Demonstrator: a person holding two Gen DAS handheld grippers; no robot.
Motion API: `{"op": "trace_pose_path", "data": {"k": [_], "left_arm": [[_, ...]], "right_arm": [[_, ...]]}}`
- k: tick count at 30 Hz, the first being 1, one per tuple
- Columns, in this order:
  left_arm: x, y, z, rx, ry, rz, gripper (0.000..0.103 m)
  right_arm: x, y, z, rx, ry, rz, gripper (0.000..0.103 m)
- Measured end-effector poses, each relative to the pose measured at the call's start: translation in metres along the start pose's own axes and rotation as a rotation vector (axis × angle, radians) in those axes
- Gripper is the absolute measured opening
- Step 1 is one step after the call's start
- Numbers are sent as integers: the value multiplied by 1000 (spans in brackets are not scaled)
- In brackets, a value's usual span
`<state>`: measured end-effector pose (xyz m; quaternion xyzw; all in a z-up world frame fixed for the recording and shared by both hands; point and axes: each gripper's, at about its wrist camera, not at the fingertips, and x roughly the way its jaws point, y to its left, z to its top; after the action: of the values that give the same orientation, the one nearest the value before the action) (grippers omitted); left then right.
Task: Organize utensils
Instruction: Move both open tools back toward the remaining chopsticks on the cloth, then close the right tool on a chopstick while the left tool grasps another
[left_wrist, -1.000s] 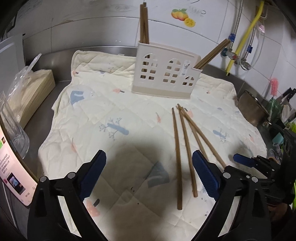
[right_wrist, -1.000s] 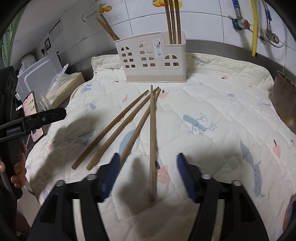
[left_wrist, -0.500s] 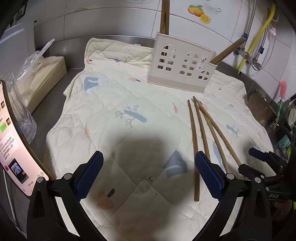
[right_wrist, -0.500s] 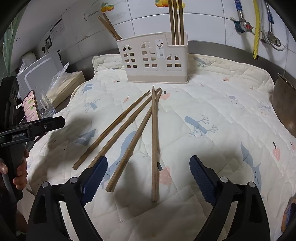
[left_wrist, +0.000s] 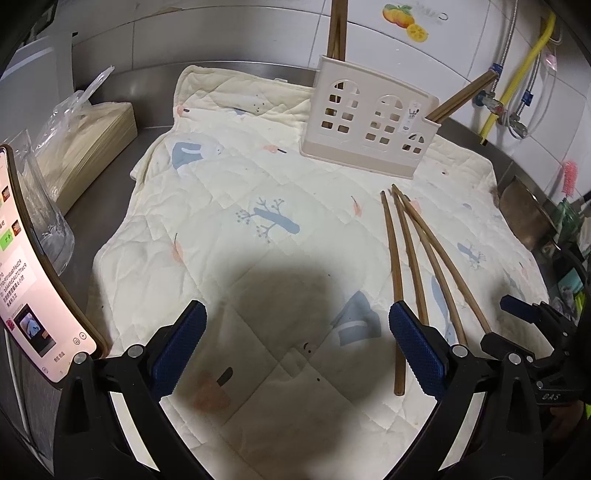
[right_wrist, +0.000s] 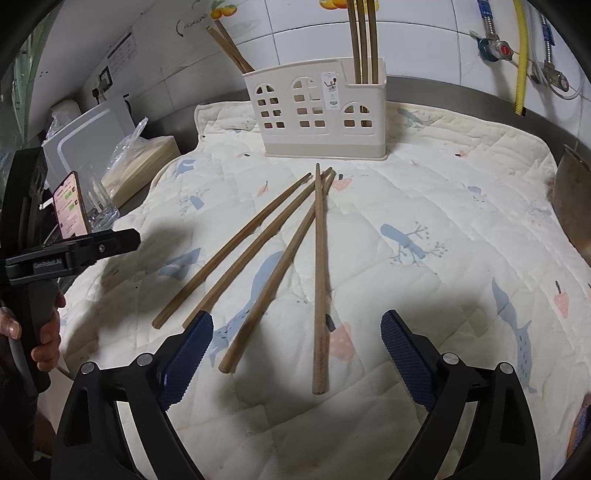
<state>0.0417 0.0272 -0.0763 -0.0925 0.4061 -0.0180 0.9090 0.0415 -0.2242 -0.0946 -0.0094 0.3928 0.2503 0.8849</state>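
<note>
Several brown wooden chopsticks (right_wrist: 319, 273) lie fanned out on a quilted cream cloth (right_wrist: 461, 229), tips toward a cream house-shaped utensil holder (right_wrist: 317, 114). The holder has chopsticks standing in its left and right ends. My right gripper (right_wrist: 295, 350) is open and empty, just above the near ends of the loose chopsticks. In the left wrist view the loose chopsticks (left_wrist: 397, 280) lie to the right and the holder (left_wrist: 369, 136) stands at the back. My left gripper (left_wrist: 295, 350) is open and empty over bare cloth (left_wrist: 221, 221), left of the chopsticks.
A phone (left_wrist: 33, 273) on a stand, a glass (left_wrist: 48, 221) and a bagged stack of paper (left_wrist: 85, 147) stand at the left on the steel counter. A metal pot (right_wrist: 572, 206) sits at the cloth's right edge. Pipes (right_wrist: 521, 55) run along the tiled wall.
My right gripper has opened wide and pulled back a little from the chopsticks. My left gripper has shifted left and back; the chopsticks have not moved.
</note>
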Motion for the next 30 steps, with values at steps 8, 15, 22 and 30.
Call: {"op": "trace_pose_path", "data": {"k": [8, 15, 22, 30], "left_arm": [[3, 0, -2, 1, 11, 4, 98], [4, -1, -2, 4, 14, -2, 98], [4, -13, -7, 37, 16, -30, 98], [7, -47, -17, 126, 26, -108, 84]], "right_arm": [[6, 0, 0, 2, 22, 19, 60], [10, -3, -2, 12, 39, 8, 39], [10, -6, -4, 7, 40, -26, 24], [8, -11, -6, 13, 36, -47, 8]]}}
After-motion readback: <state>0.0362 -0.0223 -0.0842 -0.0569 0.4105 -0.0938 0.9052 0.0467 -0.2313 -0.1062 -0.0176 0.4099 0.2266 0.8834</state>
